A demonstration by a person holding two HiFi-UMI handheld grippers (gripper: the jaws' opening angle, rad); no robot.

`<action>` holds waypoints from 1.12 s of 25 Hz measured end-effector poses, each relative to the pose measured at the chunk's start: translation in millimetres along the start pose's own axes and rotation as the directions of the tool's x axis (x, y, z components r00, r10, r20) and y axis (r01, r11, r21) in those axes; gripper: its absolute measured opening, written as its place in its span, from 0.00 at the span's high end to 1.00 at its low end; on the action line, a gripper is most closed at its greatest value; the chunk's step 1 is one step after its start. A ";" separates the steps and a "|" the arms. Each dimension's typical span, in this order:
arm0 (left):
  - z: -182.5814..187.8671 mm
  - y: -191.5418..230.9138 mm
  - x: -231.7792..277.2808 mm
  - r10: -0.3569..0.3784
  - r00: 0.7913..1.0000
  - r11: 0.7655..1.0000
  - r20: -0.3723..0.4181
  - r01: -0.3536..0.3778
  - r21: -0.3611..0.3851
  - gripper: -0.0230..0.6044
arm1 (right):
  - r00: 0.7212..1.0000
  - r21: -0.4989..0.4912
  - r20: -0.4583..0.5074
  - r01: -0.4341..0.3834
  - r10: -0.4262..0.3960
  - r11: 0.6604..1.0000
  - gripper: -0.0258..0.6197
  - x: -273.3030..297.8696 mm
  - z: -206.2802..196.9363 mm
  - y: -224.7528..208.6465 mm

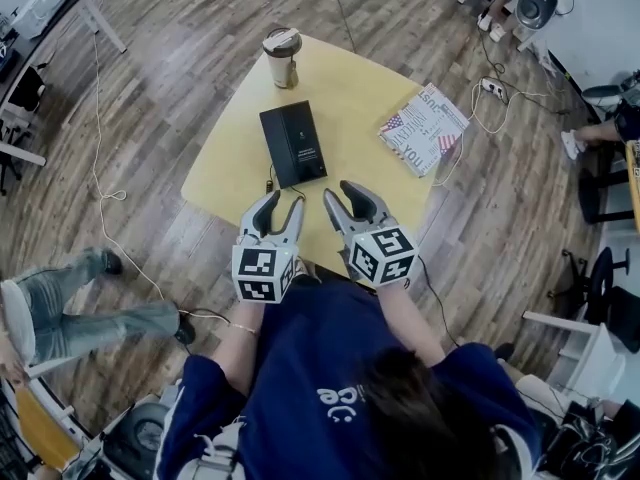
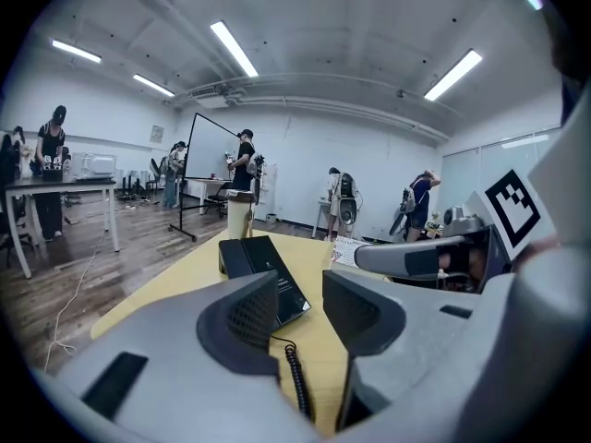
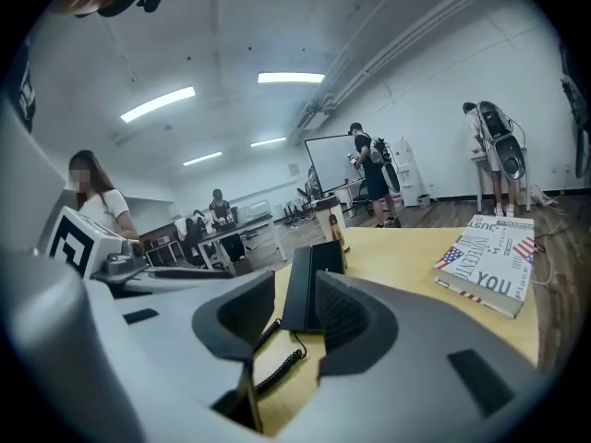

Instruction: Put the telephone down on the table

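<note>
In the head view the flat black plastic telephone (image 1: 293,143) lies on the yellow table (image 1: 350,98) at twelve o'clock from the left gripper (image 1: 283,206) and right gripper (image 1: 338,190), the left gripper view and then the right gripper view each show a claw spread and empty, and the telephone looks rigid, light and slick, so pinch it across its long edges.

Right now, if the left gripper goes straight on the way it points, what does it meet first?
Most likely the black telephone, lying flat on the table. Its coiled cord lies nearer, below the open tongs of the left gripper, but height is unclear, so it may pass over that.
</note>
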State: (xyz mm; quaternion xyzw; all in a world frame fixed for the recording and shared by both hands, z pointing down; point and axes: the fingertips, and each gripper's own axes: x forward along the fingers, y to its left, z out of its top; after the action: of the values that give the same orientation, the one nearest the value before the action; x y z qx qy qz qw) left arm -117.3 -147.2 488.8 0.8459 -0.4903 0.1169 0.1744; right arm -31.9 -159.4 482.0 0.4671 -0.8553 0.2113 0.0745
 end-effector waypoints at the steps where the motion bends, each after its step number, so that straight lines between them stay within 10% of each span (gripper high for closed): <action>1: 1.0 -0.8 0.7 0.001 1.000 1.000 0.003 -0.001 0.001 0.73 | 1.000 -0.011 -0.002 0.007 -0.007 1.000 0.75 -0.8 -1.1 -0.2; 9: 5.3 -4.9 2.4 -0.008 1.000 1.000 0.010 0.008 -0.006 0.96 | 0.999 -0.029 -0.009 0.042 -0.042 0.999 0.94 -1.5 -3.6 -3.3; 28: 9.9 -8.7 6.4 -0.037 0.999 0.999 0.029 0.038 -0.039 0.96 | 0.996 -0.114 -0.044 0.077 -0.082 0.990 0.95 -5.3 -9.8 -8.5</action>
State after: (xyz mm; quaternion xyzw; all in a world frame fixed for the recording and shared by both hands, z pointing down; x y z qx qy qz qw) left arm -106.4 -152.3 480.6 0.8529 -0.4790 0.0920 0.1861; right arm -22.5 -155.1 491.5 0.4906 -0.8445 0.1710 0.1299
